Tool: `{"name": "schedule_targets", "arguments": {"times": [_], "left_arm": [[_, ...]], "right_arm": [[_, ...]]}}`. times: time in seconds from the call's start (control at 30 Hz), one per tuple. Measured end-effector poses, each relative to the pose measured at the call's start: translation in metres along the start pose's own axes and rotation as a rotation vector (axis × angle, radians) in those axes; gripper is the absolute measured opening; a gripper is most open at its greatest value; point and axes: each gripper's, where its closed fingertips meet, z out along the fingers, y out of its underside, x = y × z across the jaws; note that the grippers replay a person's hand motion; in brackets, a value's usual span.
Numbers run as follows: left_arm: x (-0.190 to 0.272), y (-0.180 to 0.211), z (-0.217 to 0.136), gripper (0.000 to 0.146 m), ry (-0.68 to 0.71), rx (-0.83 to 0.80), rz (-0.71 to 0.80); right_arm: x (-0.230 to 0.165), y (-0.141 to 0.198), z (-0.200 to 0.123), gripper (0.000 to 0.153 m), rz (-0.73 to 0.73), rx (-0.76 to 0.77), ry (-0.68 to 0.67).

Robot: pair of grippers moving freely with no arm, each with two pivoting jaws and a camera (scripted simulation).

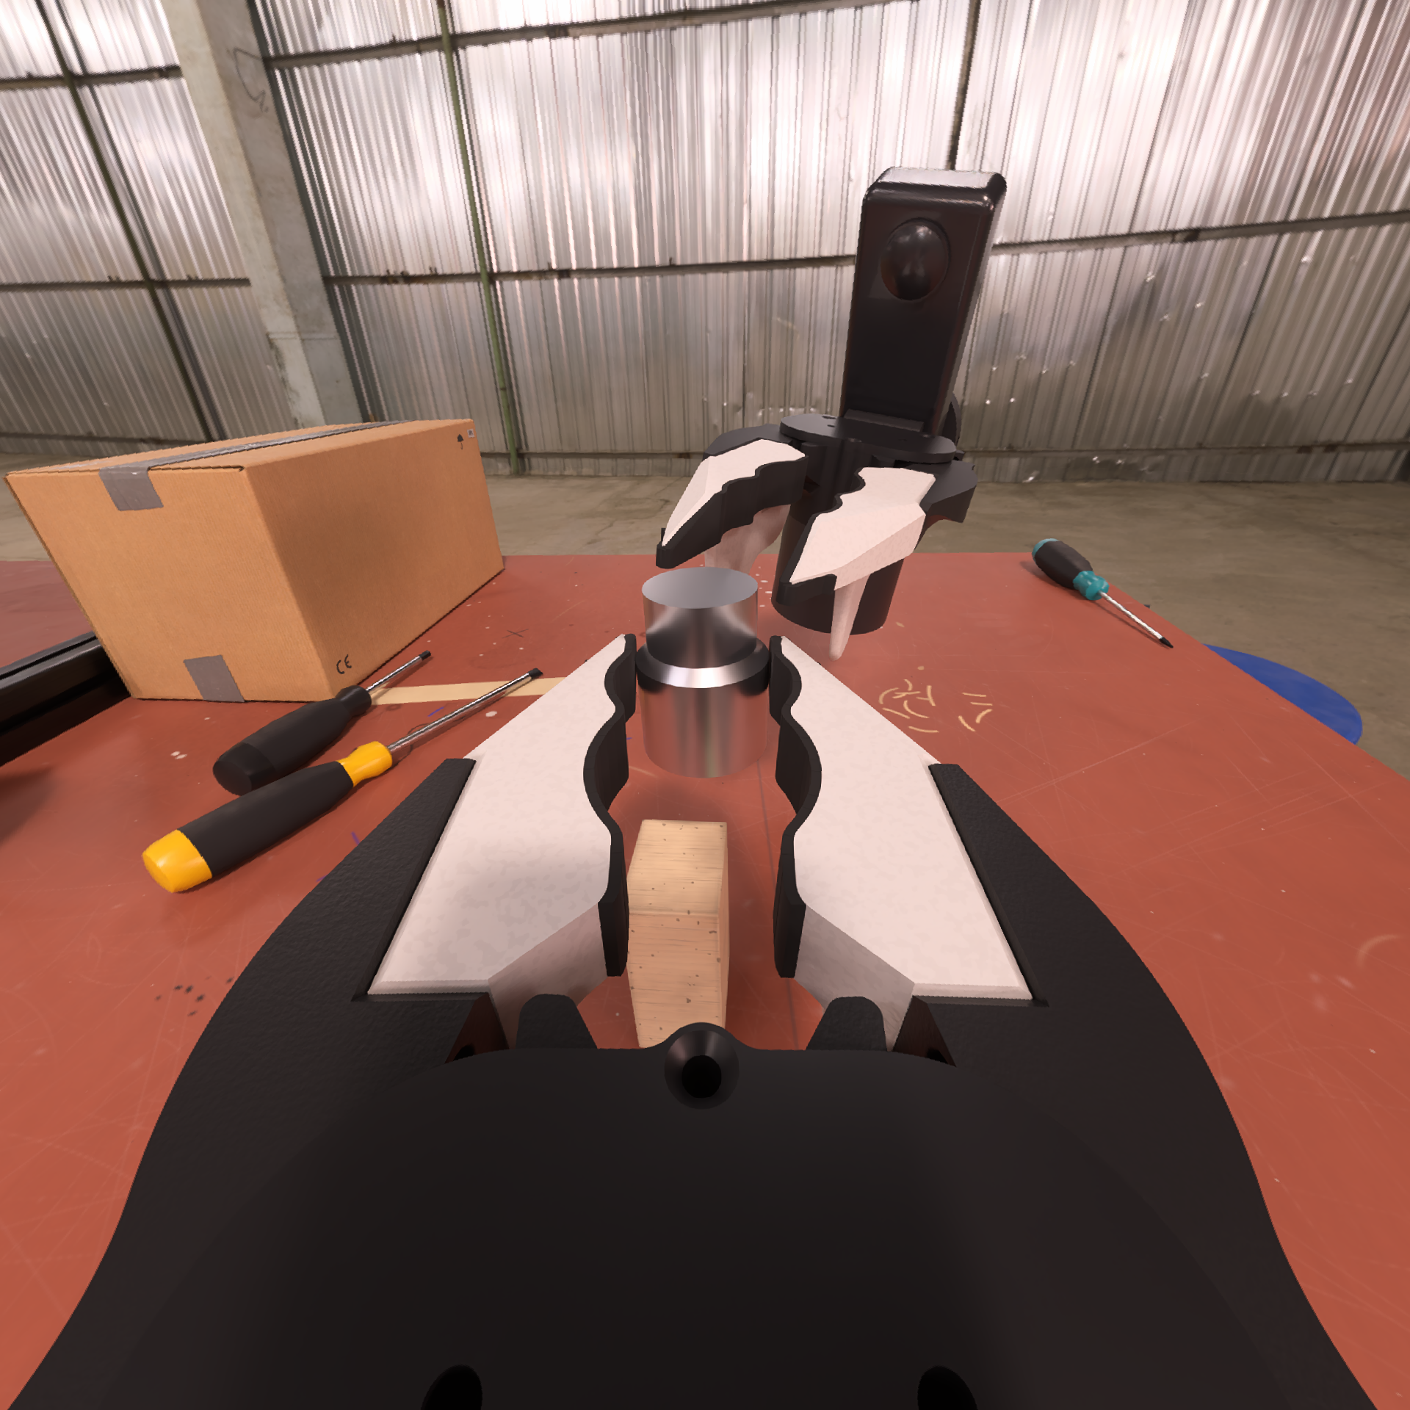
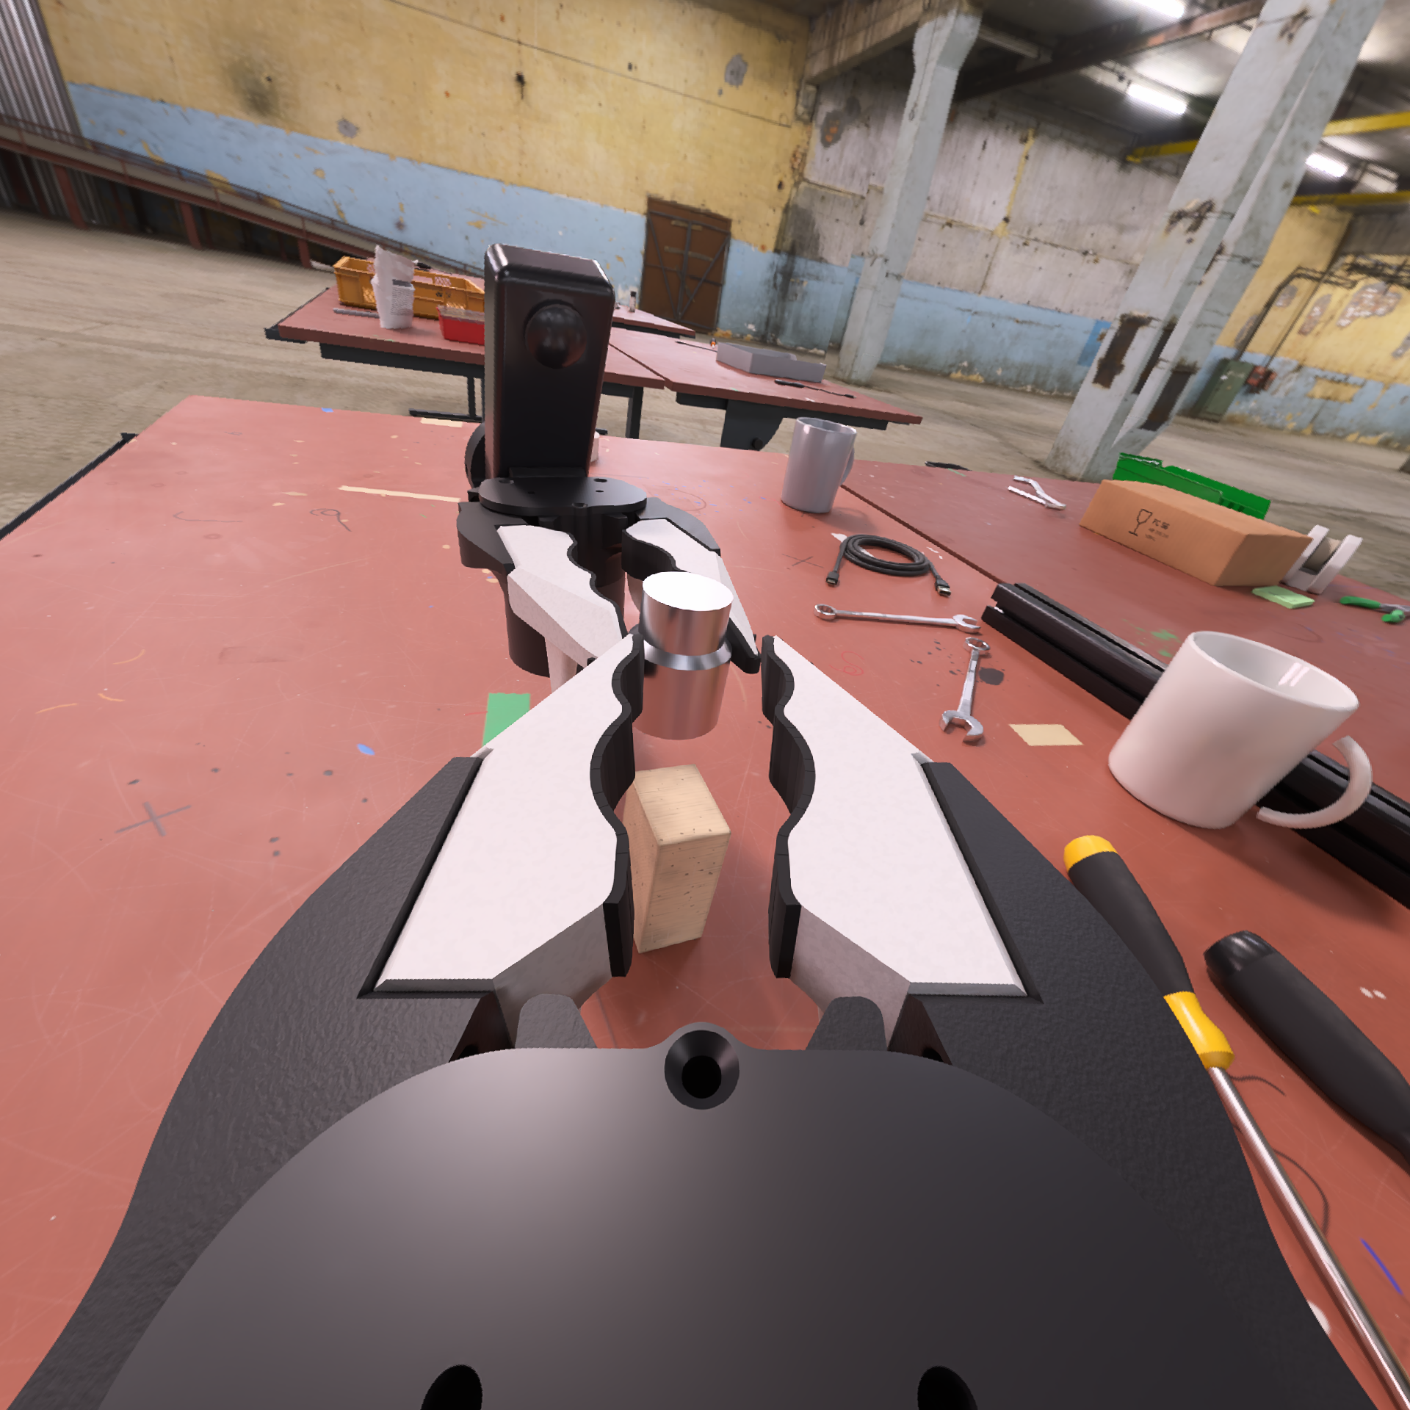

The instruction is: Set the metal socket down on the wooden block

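metal socket (image 1: 702, 679) is held upright, clamped at the left gripper (image 1: 702, 664) tips, wooden block (image 1: 677, 927) seen below and nearer; right gripper (image 2: 698, 671) is spread apart.

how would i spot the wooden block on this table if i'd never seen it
On the red table, look just below the metal socket held up in the left claw. The wooden block stands upright there, pale and square-edged, the only bare wood among dark-handled screwdrivers and mugs.
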Motion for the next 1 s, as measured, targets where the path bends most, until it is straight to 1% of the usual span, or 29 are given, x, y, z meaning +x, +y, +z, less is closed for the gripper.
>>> {"name": "schedule_targets", "arguments": {"times": [0.2, 0.3, 0.37, 0.53, 0.7, 0.83, 1.0], "left_arm": [[-0.007, 0.015, 0.005, 0.034, 0.027, -0.032, -0.027], [-0.012, 0.027, 0.006, 0.034, 0.025, -0.083, 0.006], [-0.014, 0.035, 0.008, 0.034, 0.029, -0.123, -0.004], [-0.016, 0.041, 0.006, 0.034, 0.011, -0.171, -0.001], [-0.016, 0.044, 0.006, 0.034, 0.039, -0.195, -0.085], [-0.014, 0.045, 0.006, 0.034, 0.046, -0.201, -0.104], [-0.014, 0.045, 0.005, 0.034, 0.054, -0.211, -0.137]], "right_arm": [[0.006, 0.012, 0.001, 0.03, -0.039, -0.083, 0.033], [0.008, 0.02, 0.004, 0.03, -0.051, -0.131, 0.052], [0.01, 0.025, 0.005, 0.03, -0.058, -0.158, 0.058], [0.012, 0.031, 0.006, 0.03, -0.005, -0.172, 0.048], [0.012, 0.033, 0.007, 0.029, 0.028, -0.174, 0.042], [0.012, 0.033, 0.007, 0.029, 0.04, -0.165, 0.033], [0.015, 0.033, 0.008, 0.034, 0.141, -0.157, 0.024]]}}
